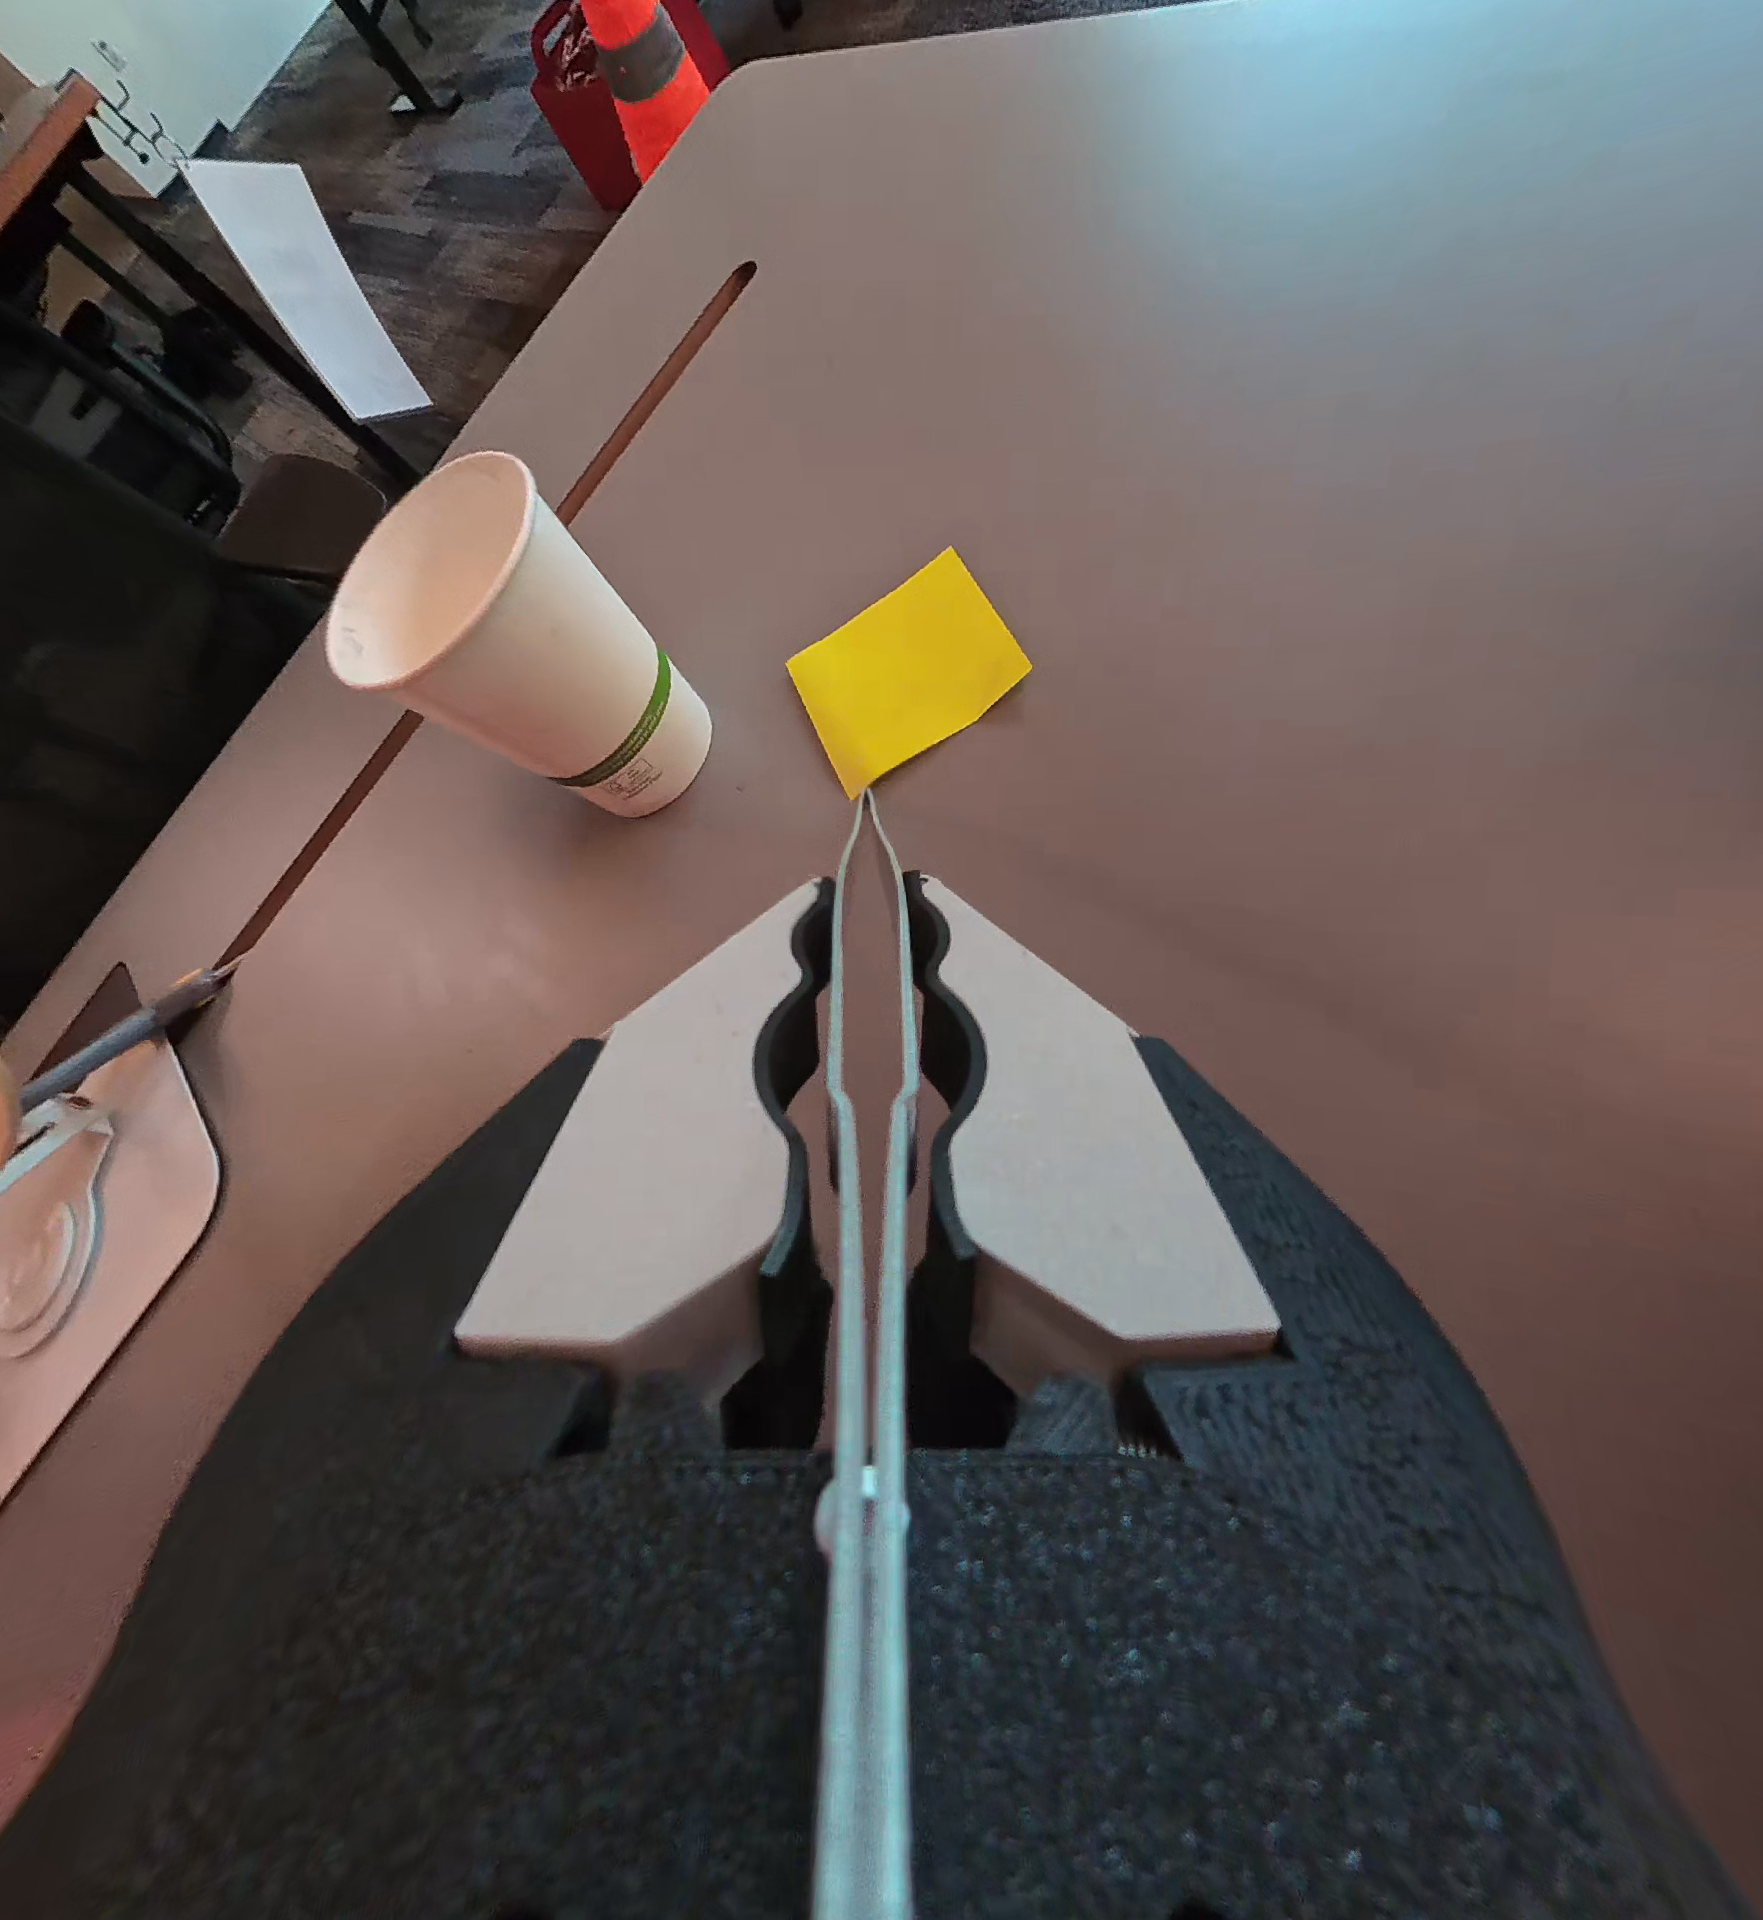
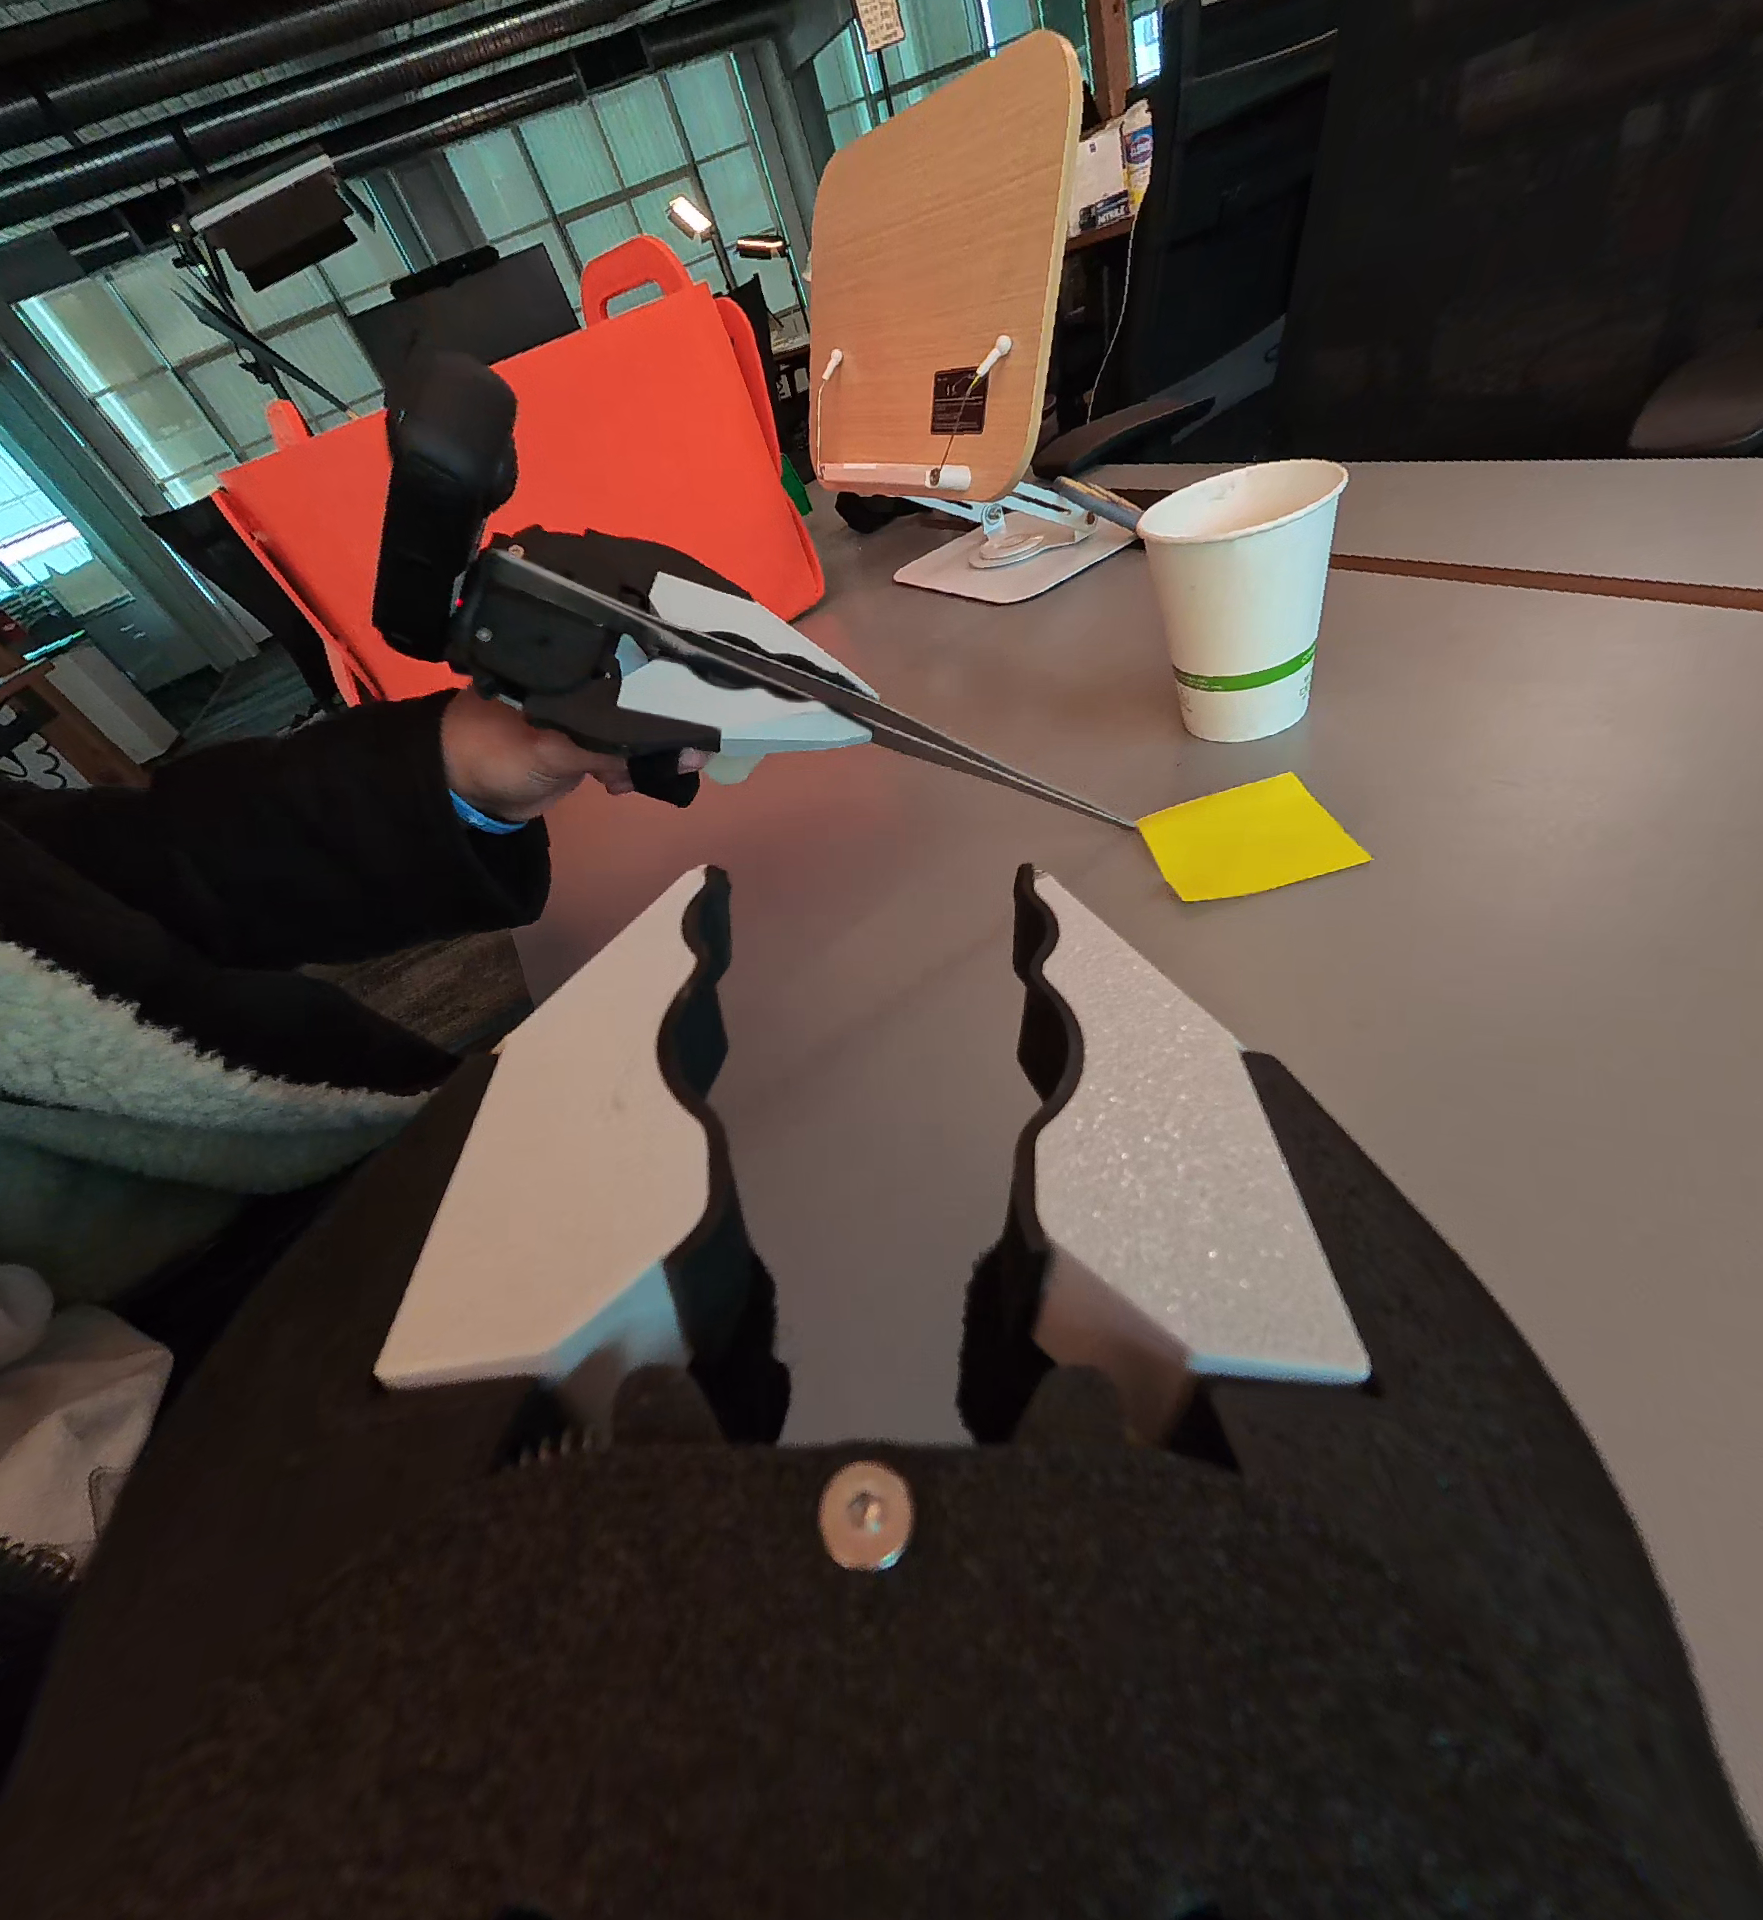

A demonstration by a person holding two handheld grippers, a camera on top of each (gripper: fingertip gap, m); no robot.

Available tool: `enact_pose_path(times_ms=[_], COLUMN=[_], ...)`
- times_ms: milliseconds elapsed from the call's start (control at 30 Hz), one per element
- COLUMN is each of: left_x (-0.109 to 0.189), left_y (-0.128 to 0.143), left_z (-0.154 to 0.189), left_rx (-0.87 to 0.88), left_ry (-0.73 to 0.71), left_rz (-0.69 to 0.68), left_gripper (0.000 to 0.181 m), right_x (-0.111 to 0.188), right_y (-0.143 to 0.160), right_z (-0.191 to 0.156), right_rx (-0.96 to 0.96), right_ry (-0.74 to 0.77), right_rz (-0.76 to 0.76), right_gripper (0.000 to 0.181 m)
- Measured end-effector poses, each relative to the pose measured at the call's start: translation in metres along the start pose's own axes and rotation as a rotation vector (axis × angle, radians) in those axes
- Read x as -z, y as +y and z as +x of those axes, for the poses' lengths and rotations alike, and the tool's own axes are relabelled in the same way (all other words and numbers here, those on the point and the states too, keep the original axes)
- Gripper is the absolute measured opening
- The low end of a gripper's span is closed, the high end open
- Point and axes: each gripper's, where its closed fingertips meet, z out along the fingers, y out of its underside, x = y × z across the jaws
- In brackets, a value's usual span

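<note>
The left gripper [image 1: 869, 883] is seen low in the middle of the left wrist view. Its jaws are pressed on a pair of long metal tweezers [image 1: 864, 1143]. The tweezers are squeezed so that the two thin arms meet at the tip. The tip is set right at the near corner of a yellow sticky note [image 1: 908, 670], in the middle of the frame. Whether the corner is pinched or only touched cannot be told.

The note is laid flat on the brown table [image 1: 1376, 520]. A white paper cup [image 1: 524, 644] with a green band is stood near the note, to its left in the frame. A wooden stand on a white base [image 1: 56, 1247] is seen at the lower left edge.

In the right wrist view, the right gripper [image 2: 866, 883] is held low in the middle, above bare table. Its jaws are spread wide and nothing is held.

The thin note could be missed, because the tip may slide over the flat paper. The corner could be bent or torn if it is pulled hard. The cup could be knocked if the tweezers are swung left.
</note>
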Motion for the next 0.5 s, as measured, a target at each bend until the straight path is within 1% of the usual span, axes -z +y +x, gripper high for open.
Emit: enact_pose_path(times_ms=[100,167,267,367,500], left_x=[0.004,0.008,0.008,-0.001,-0.006], left_y=[-0.003,-0.008,-0.01,-0.001,0.004], left_z=[-0.002,-0.006,-0.008,-0.015,-0.027], left_rx=[0.06,0.126,0.241,0.362,0.476], left_ry=[0.016,0.016,0.057,0.084,0.073], left_rz=[0.016,0.049,0.062,0.029,0.045], left_gripper=[0.011,0.011,0.013,0.017,0.019], right_x=[0.0,0.0,0.001,0.0,0.001], right_y=[0.0,-0.001,0.0,0.0,0.0], right_z=[0.0,0.0,0.0,0.0,0.0], right_rx=[-0.002,-0.004,-0.001,-0.002,0.003], right_ry=[0.002,0.0,0.001,-0.001,0.001], right_rz=[0.002,0.003,0.002,0.001,-0.002], right_gripper=[0.054,0.054,0.054,0.054,0.054])
